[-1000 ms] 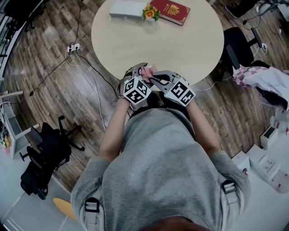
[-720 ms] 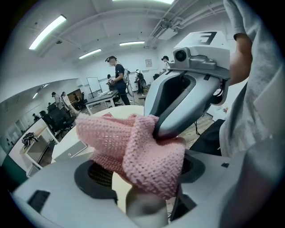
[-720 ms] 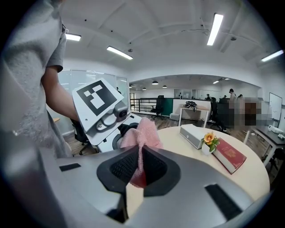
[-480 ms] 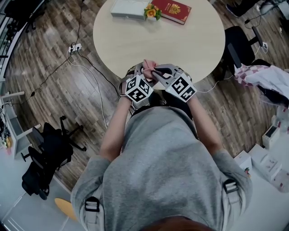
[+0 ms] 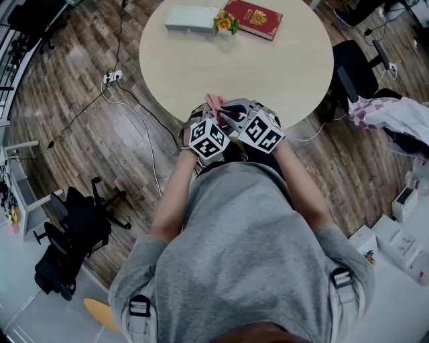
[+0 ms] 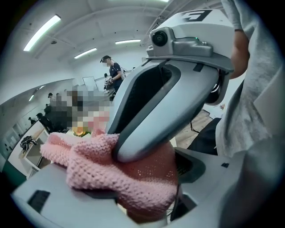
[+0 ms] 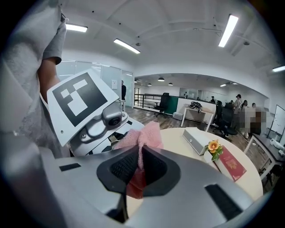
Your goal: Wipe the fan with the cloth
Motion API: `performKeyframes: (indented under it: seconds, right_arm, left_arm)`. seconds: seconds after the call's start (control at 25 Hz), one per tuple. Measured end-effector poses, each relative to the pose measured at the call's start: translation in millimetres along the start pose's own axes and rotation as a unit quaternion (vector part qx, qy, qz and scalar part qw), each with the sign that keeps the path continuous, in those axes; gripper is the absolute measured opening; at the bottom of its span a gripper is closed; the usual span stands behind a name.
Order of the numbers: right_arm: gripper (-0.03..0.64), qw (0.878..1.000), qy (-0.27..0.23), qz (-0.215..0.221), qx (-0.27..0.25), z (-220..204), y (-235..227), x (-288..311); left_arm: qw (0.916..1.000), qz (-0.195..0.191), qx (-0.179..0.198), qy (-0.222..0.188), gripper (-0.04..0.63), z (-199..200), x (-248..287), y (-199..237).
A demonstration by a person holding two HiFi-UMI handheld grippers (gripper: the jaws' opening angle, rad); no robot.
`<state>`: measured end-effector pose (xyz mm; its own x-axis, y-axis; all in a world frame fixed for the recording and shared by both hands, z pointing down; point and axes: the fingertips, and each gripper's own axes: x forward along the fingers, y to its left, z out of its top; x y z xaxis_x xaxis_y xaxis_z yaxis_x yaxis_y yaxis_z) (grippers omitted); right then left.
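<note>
The pink knitted cloth (image 5: 215,102) is bunched between my two grippers, which meet at the near edge of the round table (image 5: 281,74). My right gripper (image 7: 137,168) is shut on the cloth (image 7: 143,136), which sticks up out of its pads. In the left gripper view the cloth (image 6: 102,164) lies across my left gripper (image 6: 142,187). The left jaws stand apart, and one finger of the right gripper (image 6: 151,120) presses on the cloth from above. In the head view the left gripper (image 5: 213,114) and right gripper (image 5: 228,112) nearly touch. No fan shows in any view.
At the table's far side lie a white box (image 5: 191,17), a small flower (image 5: 226,21) and a red book (image 5: 253,17). A black chair (image 5: 355,67) stands right of the table. Cables (image 5: 134,114) run over the wooden floor on the left.
Both grippers have moved closer together and slightly forward over the table edge, with the cloth still between them.
</note>
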<state>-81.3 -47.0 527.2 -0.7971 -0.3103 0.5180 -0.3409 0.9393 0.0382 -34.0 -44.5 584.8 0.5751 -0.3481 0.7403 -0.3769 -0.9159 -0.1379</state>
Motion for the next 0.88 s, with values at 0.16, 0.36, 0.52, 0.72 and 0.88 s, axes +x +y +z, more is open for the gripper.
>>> performKeyframes:
  seconds: [0.16, 0.36, 0.52, 0.72, 0.88]
  right_arm:
    - [0.029, 1.000, 0.011, 0.005, 0.010, -6, 7, 0]
    - [0.028, 1.000, 0.015, 0.010, 0.020, -14, 14, -3]
    - [0.028, 0.999, 0.014, 0.015, 0.025, -17, 18, -5]
    - [0.028, 0.999, 0.016, 0.023, 0.027, -19, 24, -9]
    - [0.028, 1.000, 0.012, 0.014, 0.026, -20, 19, -16]
  left_arm:
    - [1.0000, -0.002, 0.001, 0.001, 0.370, -2, 1, -4]
    - [0.9999, -0.009, 0.005, 0.002, 0.371, -2, 7, -10]
    - [1.0000, -0.009, 0.005, 0.000, 0.371, 0, 9, -8]
    - [1.0000, -0.002, 0.007, -0.002, 0.371, 1, 7, -4]
    - [0.9999, 0.003, -0.010, -0.014, 0.371, 3, 5, 4]
